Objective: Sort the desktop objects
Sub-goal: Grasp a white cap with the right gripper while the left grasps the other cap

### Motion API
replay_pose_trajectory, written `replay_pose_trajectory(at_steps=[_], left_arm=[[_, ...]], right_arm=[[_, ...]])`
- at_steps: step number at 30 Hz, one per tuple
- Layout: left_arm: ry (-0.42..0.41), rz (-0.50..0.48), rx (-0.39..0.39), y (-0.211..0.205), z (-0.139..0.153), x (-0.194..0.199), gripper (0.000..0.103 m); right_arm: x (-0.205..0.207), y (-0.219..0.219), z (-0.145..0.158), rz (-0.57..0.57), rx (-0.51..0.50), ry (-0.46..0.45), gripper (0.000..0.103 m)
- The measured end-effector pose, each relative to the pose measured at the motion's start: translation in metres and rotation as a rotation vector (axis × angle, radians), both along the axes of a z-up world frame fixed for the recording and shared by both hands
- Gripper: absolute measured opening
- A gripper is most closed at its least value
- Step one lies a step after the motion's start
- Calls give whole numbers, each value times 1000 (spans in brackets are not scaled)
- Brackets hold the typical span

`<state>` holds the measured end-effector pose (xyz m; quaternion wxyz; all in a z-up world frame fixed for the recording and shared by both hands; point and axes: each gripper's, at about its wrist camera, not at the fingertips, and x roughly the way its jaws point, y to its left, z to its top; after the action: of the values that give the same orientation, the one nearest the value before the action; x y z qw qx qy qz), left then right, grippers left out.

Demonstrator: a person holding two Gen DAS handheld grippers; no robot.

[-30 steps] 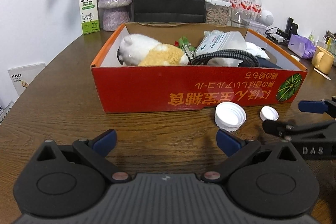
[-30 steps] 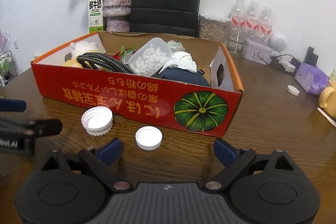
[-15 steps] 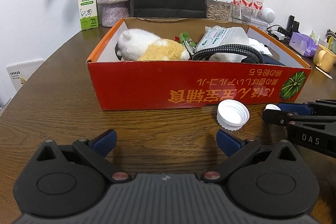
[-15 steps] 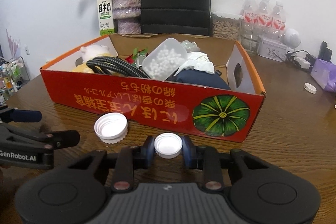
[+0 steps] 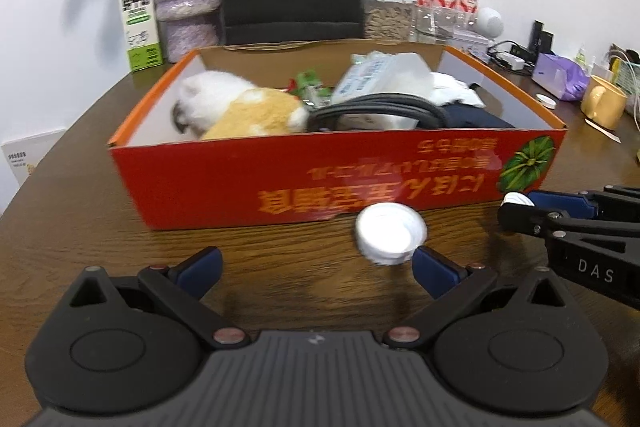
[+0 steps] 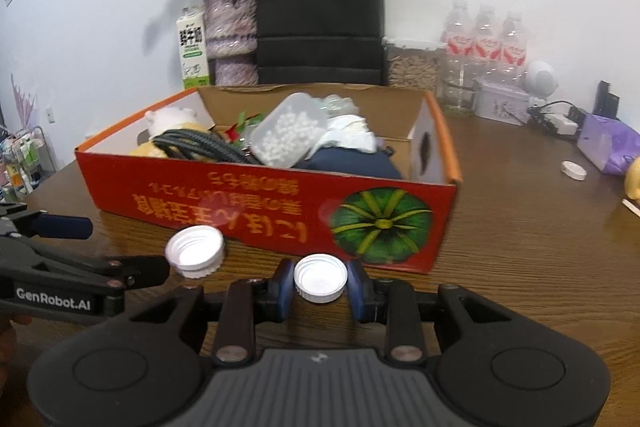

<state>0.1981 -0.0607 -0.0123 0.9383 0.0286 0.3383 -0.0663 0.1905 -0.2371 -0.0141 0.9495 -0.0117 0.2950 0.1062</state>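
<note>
Your right gripper (image 6: 320, 285) has just closed its fingers on the small white cap (image 6: 320, 283), low over the table (image 6: 520, 267). Lift it into the red box (image 6: 260, 203). Your left gripper (image 5: 316, 267) gapes empty, the larger cap (image 5: 390, 233) just beyond its right finger.

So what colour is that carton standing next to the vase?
The carton is white with a green band at the bottom; the right wrist view shows it best.

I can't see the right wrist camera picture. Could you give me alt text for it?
The right gripper is shut on a small white bottle cap above a brown wooden table, in front of a red cardboard box filled with oddments. A larger white cap lies to its left, near the open left gripper.
</note>
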Motion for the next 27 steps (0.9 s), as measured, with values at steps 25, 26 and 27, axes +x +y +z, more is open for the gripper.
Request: replay_pose_trajectory(at_steps=[25, 26, 27], left_arm=[[16, 33, 0, -35, -9, 19, 77], [11, 35, 2, -35, -8, 19, 68], [5, 34, -1, -35, -8, 18, 63]], right_arm=[[-4, -41, -1, -26, 79, -32, 27], [-4, -40, -1, -27, 76, -33, 27], [-4, -40, 0, -28, 73, -33, 27]])
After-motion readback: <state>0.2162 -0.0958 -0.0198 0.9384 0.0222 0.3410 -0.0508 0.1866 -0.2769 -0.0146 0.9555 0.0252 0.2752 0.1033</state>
